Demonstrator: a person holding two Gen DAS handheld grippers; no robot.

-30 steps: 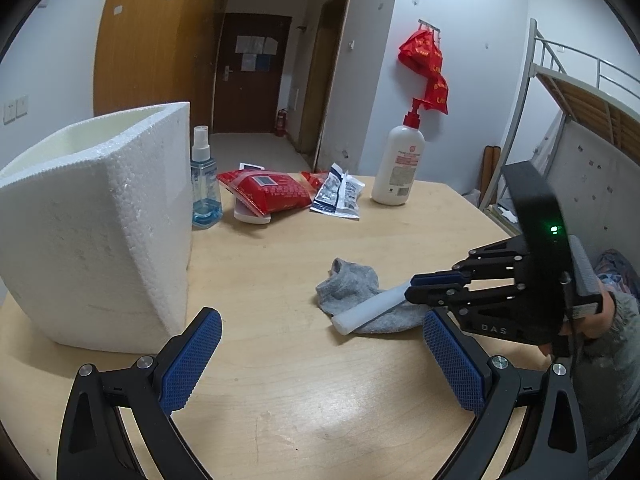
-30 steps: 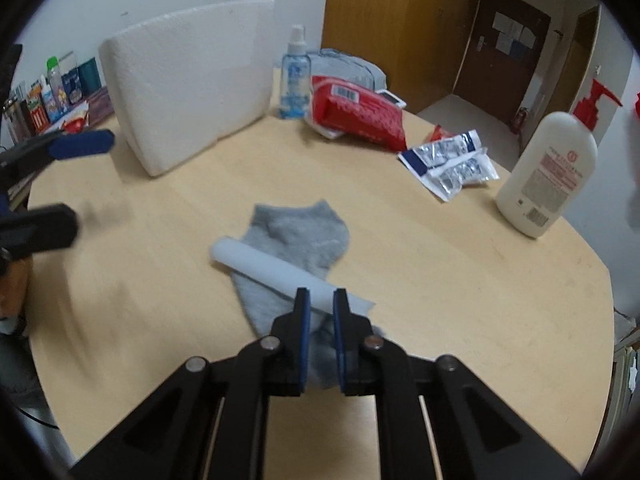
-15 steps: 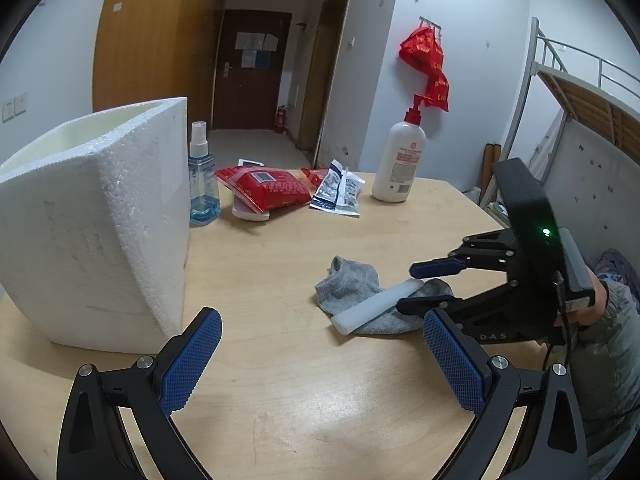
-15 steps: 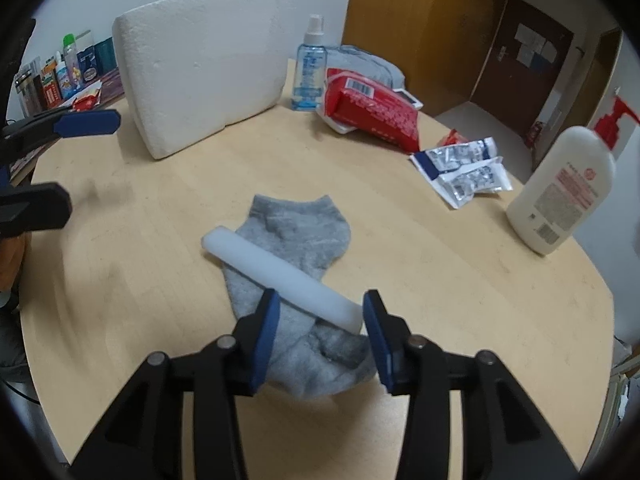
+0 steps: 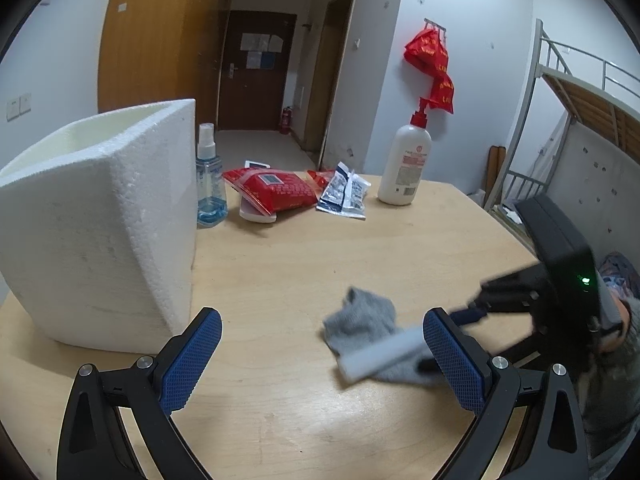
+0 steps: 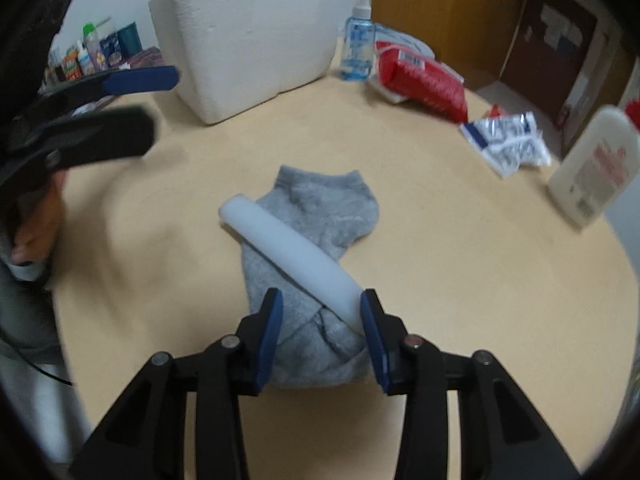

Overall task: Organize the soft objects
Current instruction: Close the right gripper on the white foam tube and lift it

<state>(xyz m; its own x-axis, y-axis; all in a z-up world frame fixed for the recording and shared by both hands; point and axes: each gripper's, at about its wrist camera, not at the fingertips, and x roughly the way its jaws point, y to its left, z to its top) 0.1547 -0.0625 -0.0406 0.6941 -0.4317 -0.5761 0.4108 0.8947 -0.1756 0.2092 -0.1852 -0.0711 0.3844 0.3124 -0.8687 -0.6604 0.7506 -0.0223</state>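
A grey sock (image 6: 328,208) lies flat on the round wooden table (image 6: 460,260). A white foam rod (image 6: 288,248) rests slantwise across it. My right gripper (image 6: 320,300) points steeply down over the sock's near end, one finger on each side of the rod's near end. Its jaws are closing, and the left pad still stands clear of the rod. In the left wrist view the sock (image 5: 368,316) and rod (image 5: 384,354) are blurred. My left gripper (image 5: 322,320) hangs open over bare table with nothing between its fingers.
A tall white foam box (image 5: 100,220) stands at the left. At the far side are a blue spray bottle (image 5: 210,184), a red packet (image 5: 272,192), silver sachets (image 5: 344,196) and a lotion bottle (image 5: 404,168). A bunk bed frame (image 5: 560,92) rises at the right.
My right gripper has gone from shut to open and come down around the near end of the rod and sock. The left gripper has stayed put.
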